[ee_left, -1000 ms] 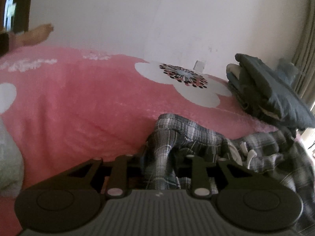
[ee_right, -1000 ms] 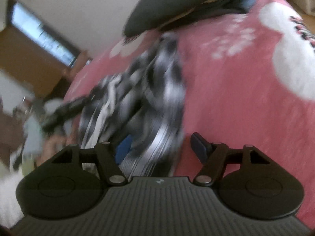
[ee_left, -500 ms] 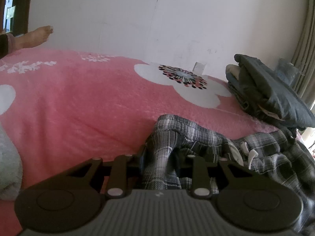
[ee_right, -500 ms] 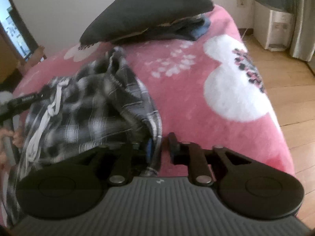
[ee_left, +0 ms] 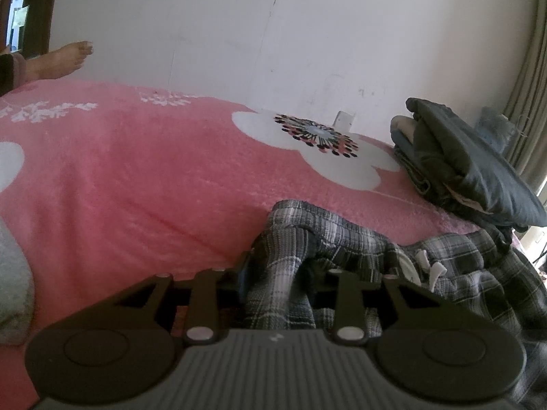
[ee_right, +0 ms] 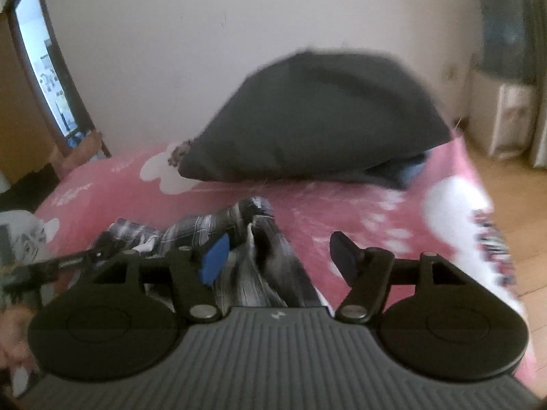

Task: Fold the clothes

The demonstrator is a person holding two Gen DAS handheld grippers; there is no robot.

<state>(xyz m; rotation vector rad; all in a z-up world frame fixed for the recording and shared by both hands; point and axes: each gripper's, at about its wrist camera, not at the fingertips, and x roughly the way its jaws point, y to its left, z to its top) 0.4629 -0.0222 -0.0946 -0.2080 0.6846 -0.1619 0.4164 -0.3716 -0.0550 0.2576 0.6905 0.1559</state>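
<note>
A grey plaid garment [ee_left: 345,239] with a white drawstring [ee_left: 434,270] lies crumpled on the pink blanket [ee_left: 143,184]. My left gripper [ee_left: 280,273] is shut on a bunched fold of it, and the cloth hides the fingertips. In the right wrist view the same plaid garment [ee_right: 201,227] runs up between the fingers of my right gripper [ee_right: 278,256]. That gripper stands open, its jaws wide apart. The cloth lies against the blue-padded left finger [ee_right: 215,259] and well clear of the right finger [ee_right: 343,256].
A pile of dark folded clothes [ee_left: 461,164] [ee_right: 318,119] sits at the far side of the bed by the white wall. A person's bare foot [ee_left: 61,59] rests at the far left. Grey cloth [ee_left: 13,290] lies left. Wooden floor [ee_right: 512,205] lies beyond the bed's right edge.
My right gripper's jaws have spread from a narrow hold on the plaid cloth to wide apart, and its view has swung toward the dark pile. The left gripper has kept its hold and barely moved.
</note>
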